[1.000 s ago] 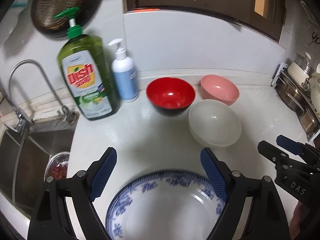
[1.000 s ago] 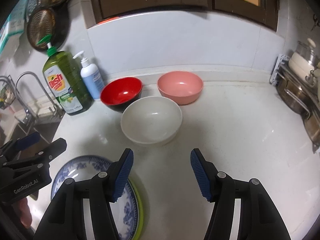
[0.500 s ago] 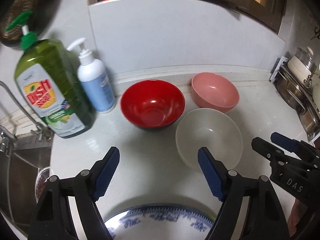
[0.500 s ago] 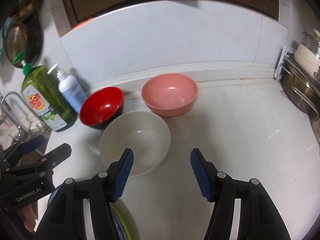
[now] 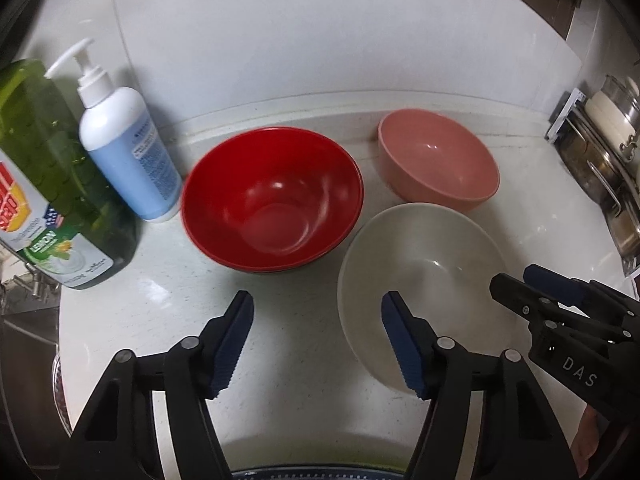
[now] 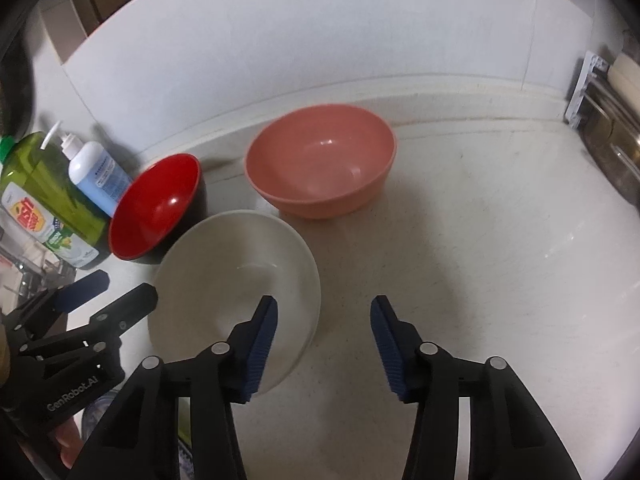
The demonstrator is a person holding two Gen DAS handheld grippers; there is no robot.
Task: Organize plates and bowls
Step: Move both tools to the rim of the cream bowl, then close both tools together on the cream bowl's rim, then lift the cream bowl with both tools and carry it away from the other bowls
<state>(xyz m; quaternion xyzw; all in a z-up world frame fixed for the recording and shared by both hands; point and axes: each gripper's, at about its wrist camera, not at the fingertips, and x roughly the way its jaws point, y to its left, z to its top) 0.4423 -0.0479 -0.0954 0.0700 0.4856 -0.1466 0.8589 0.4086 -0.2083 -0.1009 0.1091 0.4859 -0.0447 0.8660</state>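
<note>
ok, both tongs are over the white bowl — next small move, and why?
Probably ease both tongs down until each straddles its side of the white bowl rim, then close. The left tongs and right tongs are closing, yet neither grips anything: one pad of each overlaps the bowl while the other hangs over bare counter. It stands free of the red bowl and pink bowl.

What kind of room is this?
Most likely a home kitchen: a white counter with bowls, a green dish soap bottle beside a sink edge, and steel pots on a rack.
</note>
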